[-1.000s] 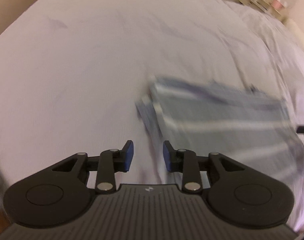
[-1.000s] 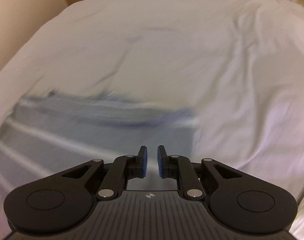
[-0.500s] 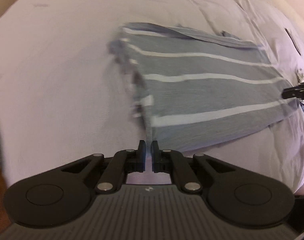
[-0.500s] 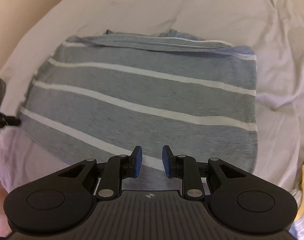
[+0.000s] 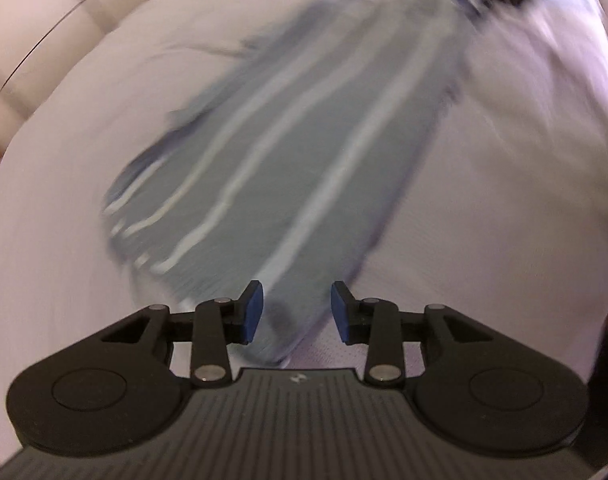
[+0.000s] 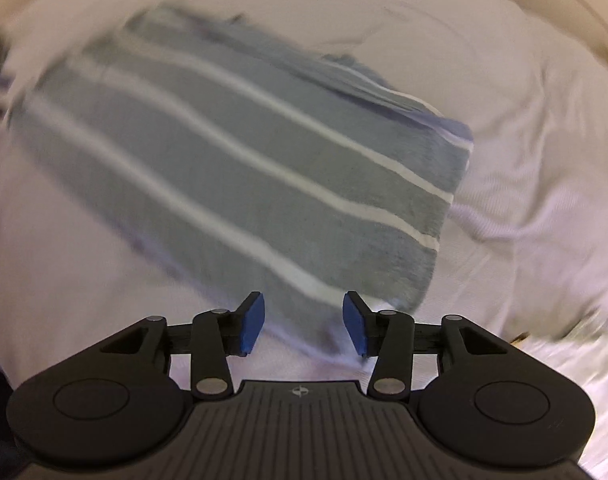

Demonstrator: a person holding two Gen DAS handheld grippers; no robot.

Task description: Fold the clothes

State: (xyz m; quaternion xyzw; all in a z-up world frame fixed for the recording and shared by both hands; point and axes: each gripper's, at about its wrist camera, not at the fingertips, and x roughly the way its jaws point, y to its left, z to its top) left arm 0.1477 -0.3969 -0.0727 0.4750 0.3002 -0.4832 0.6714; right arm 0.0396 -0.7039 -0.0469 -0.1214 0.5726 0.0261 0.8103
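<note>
Here, both spread wide and empty, left gripper and right gripper, each poised over a near corner of the folded grey white-striped garment lying flat on the white bedsheet.

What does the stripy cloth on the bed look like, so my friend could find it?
Look at the big bed covered in a pale, wrinkly sheet. Lying flat on it, just ahead of both open grippers, is the folded cloth. It is grey with thin white stripes running along it, the only striped, dark thing on the plain sheet.
</note>
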